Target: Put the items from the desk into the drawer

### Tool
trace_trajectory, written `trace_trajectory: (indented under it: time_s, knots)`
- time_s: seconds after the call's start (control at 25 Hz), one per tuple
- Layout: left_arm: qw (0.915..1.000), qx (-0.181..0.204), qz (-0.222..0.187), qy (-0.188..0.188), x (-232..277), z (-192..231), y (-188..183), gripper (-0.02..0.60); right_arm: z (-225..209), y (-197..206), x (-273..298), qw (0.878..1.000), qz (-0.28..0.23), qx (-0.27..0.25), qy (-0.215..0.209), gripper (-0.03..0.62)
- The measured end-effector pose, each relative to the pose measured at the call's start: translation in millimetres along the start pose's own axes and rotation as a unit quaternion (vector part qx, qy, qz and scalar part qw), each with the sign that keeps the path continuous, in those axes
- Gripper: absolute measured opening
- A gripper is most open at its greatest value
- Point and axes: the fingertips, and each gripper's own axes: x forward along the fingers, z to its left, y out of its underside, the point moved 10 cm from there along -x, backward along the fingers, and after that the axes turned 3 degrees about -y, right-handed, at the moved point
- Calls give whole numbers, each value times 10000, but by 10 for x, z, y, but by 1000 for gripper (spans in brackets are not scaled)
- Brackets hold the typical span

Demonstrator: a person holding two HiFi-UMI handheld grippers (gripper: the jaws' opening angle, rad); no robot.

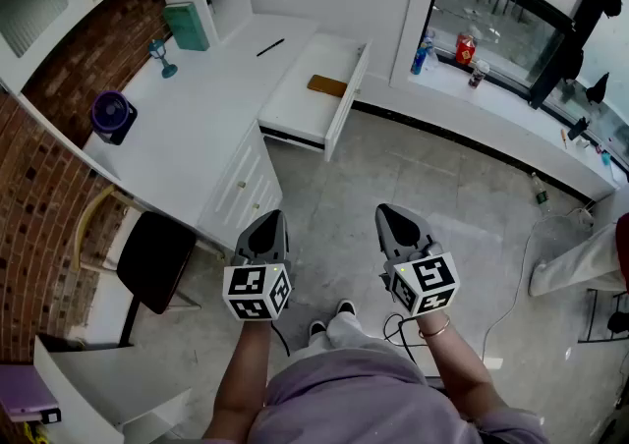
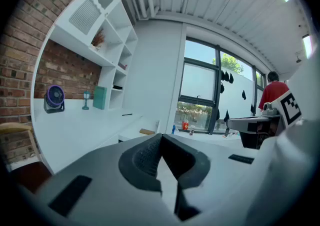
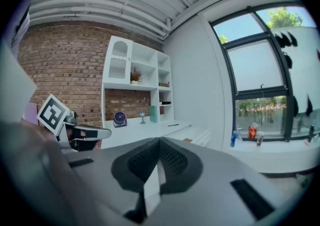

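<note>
Clenched shut on nothing, the fingers (image 2: 142,162) of your left gripper (image 1: 268,221) meet at the tips, and your right gripper (image 1: 392,213) is pinched together the same way. That makes sense, since neither has anything to carry yet. You're holding both out in front of your body, tipped a little downward over the bare floor (image 1: 413,177) and well apart from the furniture, so I'd call this the approach and not a reach. The white desk (image 1: 197,138) runs along the brick wall to your left. Its drawer (image 1: 300,103) is pulled out toward the room, which gives you an open place to drop things in. A tan flat piece (image 1: 326,85) already lies in the drawer near its far end. A dark chair (image 1: 155,257) sits tucked by the near end of the desk, out of your line to the drawer. The things to be moved are pushed toward the back of the desktop. There's the purple fan (image 1: 113,116) nearest you, then the teal book (image 1: 186,26) standing upright against the shelf unit. The little blue stemmed ornament (image 1: 163,57) stands between those two. Smallest is the black pen (image 1: 270,47), lying flat just beside the drawer, and I'd judge it the easiest first pick.
</note>
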Motion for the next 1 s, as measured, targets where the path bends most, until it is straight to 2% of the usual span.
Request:
trace_trajectory:
  time_s: [0.2, 0.64, 1.0]
  knots:
    - [9998, 40, -146, -109, 175, -62, -75, -2, -186, 10, 106, 9999, 36, 84, -75, 3]
    - [9999, 19, -35, -139, 361, -146, -18, 0, -423, 65, 122, 9998, 74, 178, -90, 4]
    - [9997, 66, 74, -237, 376, -248, 29, 113, -632, 71, 67, 9996, 35, 235, -182, 5]
